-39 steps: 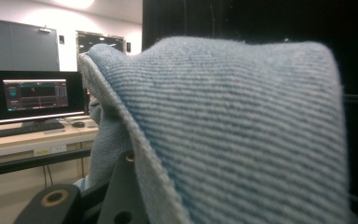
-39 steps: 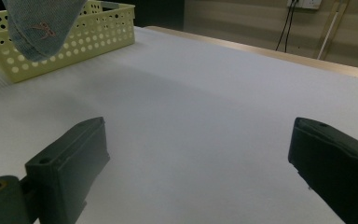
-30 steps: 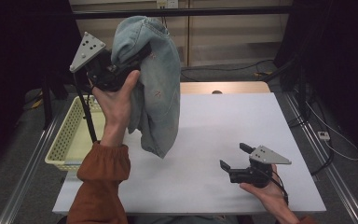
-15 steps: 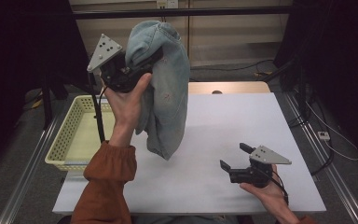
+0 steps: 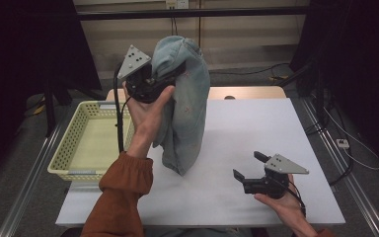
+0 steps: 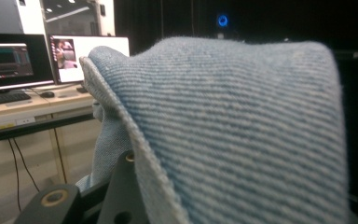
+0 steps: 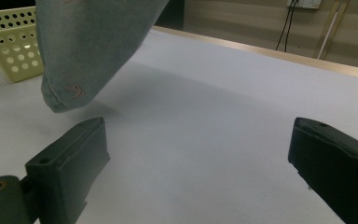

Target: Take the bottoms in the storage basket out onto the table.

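Observation:
A light blue denim garment (image 5: 187, 113) hangs from my left gripper (image 5: 173, 73), which a hand holds up high over the table's left half. The jaws are shut on the cloth's top fold, and the denim (image 6: 242, 130) drapes over them in the left gripper view. The garment's lower end (image 7: 65, 95) hangs close over the white table (image 5: 256, 128); I cannot tell whether it touches. My right gripper (image 5: 247, 164) rests low near the front right, open and with nothing between its jaws, right of the hanging end.
A pale yellow perforated basket (image 5: 61, 153) stands at the table's left edge, also seen as the basket (image 7: 9, 42) behind the denim. A wooden strip runs along the table's far edge (image 5: 246, 92). Cables lie on the floor to the right.
The left hand has carried the denim to the right and somewhat down, bringing its lower end nearer the table's middle. The right gripper has kept still.

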A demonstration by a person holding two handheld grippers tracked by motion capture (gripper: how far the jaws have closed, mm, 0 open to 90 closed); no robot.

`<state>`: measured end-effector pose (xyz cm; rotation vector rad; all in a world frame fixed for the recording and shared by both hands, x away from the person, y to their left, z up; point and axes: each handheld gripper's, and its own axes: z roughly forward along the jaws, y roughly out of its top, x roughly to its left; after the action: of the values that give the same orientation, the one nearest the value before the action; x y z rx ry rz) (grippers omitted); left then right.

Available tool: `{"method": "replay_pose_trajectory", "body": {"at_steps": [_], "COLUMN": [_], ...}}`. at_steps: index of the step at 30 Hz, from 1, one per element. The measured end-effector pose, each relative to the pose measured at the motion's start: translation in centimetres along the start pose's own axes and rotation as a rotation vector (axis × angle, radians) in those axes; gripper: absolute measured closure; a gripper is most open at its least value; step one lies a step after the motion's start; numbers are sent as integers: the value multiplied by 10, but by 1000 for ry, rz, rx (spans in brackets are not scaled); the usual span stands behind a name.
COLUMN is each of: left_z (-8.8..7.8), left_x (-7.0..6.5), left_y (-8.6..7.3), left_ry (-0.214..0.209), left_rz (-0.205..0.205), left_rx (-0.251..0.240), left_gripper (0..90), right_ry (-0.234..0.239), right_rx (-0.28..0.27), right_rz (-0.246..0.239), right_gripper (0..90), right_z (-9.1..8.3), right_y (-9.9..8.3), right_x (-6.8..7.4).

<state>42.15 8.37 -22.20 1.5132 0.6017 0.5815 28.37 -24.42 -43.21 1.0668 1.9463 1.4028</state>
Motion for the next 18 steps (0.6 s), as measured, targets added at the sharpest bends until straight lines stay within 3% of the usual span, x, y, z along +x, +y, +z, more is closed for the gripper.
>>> {"method": "replay_pose_trajectory", "body": {"at_steps": [9,18], "left_z": [18,25], "left_x": [-6,-6], "left_y": [-17,-32], "left_ry": [-25,-37], "left_rz": [-12,-13], "left_rx": [61,112], "left_gripper": [643,642], "right_ry": [0,0], "right_rx": [-1,0], "right_rz": [1,-2], "right_gripper": [46,46], "right_z": [0,-1], "right_y": [0,0], "right_x": [0,0]}}
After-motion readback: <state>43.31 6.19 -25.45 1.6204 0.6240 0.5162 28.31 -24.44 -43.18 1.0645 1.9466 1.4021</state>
